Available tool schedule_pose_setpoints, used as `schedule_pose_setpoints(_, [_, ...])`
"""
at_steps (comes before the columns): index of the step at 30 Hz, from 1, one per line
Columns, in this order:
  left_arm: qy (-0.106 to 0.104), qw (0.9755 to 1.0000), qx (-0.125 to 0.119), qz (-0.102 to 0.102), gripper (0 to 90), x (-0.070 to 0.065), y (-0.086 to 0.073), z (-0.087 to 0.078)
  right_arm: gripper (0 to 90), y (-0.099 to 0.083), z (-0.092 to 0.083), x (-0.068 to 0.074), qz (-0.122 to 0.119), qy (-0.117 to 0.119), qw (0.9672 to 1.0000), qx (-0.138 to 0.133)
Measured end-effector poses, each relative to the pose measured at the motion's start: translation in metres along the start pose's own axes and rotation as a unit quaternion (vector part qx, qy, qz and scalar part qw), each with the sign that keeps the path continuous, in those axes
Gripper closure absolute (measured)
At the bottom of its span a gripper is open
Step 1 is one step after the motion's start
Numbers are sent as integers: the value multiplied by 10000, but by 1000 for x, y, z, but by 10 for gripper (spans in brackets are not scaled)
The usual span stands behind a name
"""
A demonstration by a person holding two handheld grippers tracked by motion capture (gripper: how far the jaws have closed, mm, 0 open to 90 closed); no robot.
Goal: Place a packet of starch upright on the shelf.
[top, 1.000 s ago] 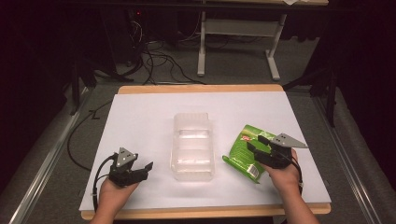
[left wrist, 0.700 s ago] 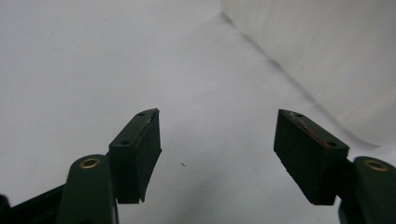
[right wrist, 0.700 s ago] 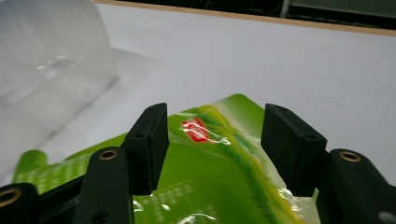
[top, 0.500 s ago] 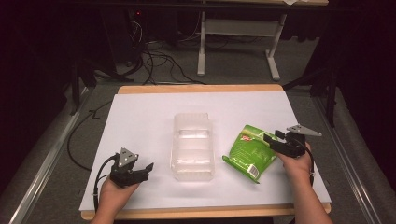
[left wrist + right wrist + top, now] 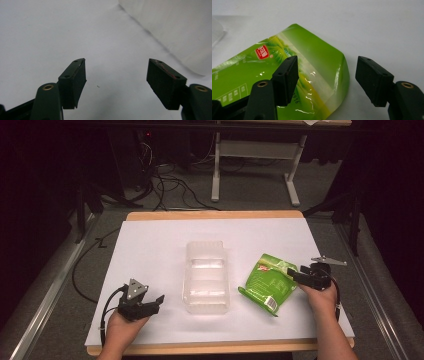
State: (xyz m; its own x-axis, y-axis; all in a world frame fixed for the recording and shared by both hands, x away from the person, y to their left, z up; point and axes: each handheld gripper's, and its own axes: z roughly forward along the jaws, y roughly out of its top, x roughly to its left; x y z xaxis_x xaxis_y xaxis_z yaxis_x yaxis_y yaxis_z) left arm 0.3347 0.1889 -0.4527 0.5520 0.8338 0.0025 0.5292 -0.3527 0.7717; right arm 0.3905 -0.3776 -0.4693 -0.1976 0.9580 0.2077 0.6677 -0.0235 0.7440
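A green snack pouch lies flat on the white table, right of the middle. My right gripper sits at the pouch's right edge and points left at it. In the right gripper view the pouch lies under and between the jaws of the right gripper. These jaws have just been opening and the pads do not press on the pouch. A clear plastic container stands at the table's centre. My left gripper rests open left of it, over bare table, and the left gripper view shows its jaws wide apart.
The container's clear wall shows at the upper right of the left gripper view. Beyond the table's far wooden edge are cables and a metal desk frame on the dark floor.
My right hand has drawn back to the right, from over the pouch to its right edge. The pouch stays where it lay. The left hand has not moved.
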Motion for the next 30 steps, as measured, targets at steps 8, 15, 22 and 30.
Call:
schedule_pose_setpoints(8, [-18, 10000, 22, 29, 324, -1, 0, 1, 429, -2, 8, 1, 165, 284, 9991, 278])
schedule_pose_setpoints(15, [-14, 10000, 24, 26, 324, -2, 0, 1, 777, -2, 4, 4, 73, 478, 9986, 209])
schedule_pose_setpoints(22, [-32, 10000, 55, 68, 324, -3, 0, 2, 867, 3, -7, 16, -172, 613, 9980, 13])
schedule_pose_setpoints(30, [-45, 9999, 80, 121, 324, -4, 0, 2, 876, 9, -32, 29, -410, 801, 9945, -539])
